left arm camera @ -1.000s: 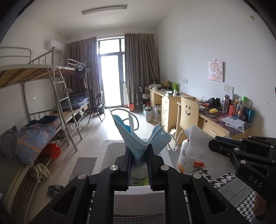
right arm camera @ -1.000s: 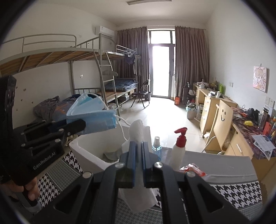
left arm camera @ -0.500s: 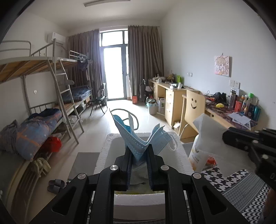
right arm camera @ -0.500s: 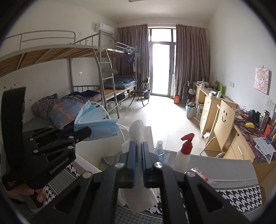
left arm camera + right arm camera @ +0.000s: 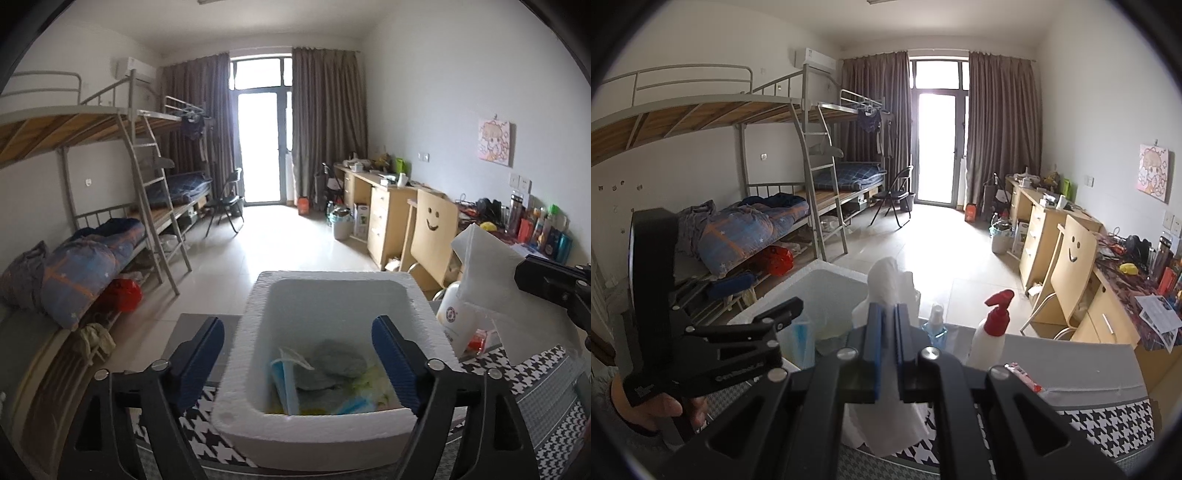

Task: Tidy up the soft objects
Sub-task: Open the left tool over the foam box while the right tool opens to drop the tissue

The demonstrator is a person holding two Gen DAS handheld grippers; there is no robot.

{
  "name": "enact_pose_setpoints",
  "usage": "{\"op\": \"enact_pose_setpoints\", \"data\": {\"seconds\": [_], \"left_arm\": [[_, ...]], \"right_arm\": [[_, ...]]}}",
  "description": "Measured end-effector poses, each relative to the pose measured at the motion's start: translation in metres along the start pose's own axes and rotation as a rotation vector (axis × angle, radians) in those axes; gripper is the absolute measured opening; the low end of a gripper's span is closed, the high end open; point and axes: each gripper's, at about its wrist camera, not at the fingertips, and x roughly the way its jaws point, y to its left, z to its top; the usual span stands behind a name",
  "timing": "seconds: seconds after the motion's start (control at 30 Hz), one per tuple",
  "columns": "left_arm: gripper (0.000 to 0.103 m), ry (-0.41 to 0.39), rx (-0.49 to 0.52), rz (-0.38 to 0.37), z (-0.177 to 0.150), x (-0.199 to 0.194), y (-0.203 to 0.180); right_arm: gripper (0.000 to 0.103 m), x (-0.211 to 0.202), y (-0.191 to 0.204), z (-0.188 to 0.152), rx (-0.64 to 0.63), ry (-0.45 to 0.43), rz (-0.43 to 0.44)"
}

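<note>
Since half a second ago the left gripper (image 5: 297, 363) has let go of the blue face mask (image 5: 286, 384): its blue-padded fingers (image 5: 199, 354), then pinched together on the mask, now stand spread wide on either side of the white foam box (image 5: 332, 424), and the mask lies inside the box on its floor, leaning against a grey cloth (image 5: 334, 363) and some yellowish material.

The right gripper (image 5: 889, 354) is clamped on a white tissue (image 5: 890, 280), which sticks up above the closed pads and hangs down below them over the houndstooth tablecloth (image 5: 1108, 421).

The left wrist view looks straight down into the box and shows its contents. It also catches the tissue from the side (image 5: 484, 273), held at the right edge by the black body of the right gripper (image 5: 554, 284), with a white bottle (image 5: 456, 321) just beyond the box's right wall.

The right wrist view shows only the far inner wall of the box (image 5: 827, 295) and a strip of blue mask (image 5: 801, 336) behind the left gripper's (image 5: 783, 314) finger. It alone shows the hand (image 5: 653, 406) gripping that tool's handle, the red-topped pump bottle (image 5: 991, 332) and a small blue spray bottle (image 5: 935, 325) standing behind the tissue, and a red-and-white packet (image 5: 1021, 374) on the table.
</note>
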Motion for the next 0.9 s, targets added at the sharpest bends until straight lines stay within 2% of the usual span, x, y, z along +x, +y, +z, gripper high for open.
{"op": "enact_pose_setpoints", "data": {"seconds": [0.4, 0.9], "left_arm": [[0.101, -0.022, -0.042, 0.050, -0.002, -0.011, 0.021], [0.102, -0.009, -0.063, 0.049, -0.015, -0.014, 0.035]], "right_arm": [[0.009, 0.015, 0.015, 0.008, -0.015, 0.013, 0.057], [0.009, 0.039, 0.029, 0.012, -0.013, 0.048, 0.144]]}}
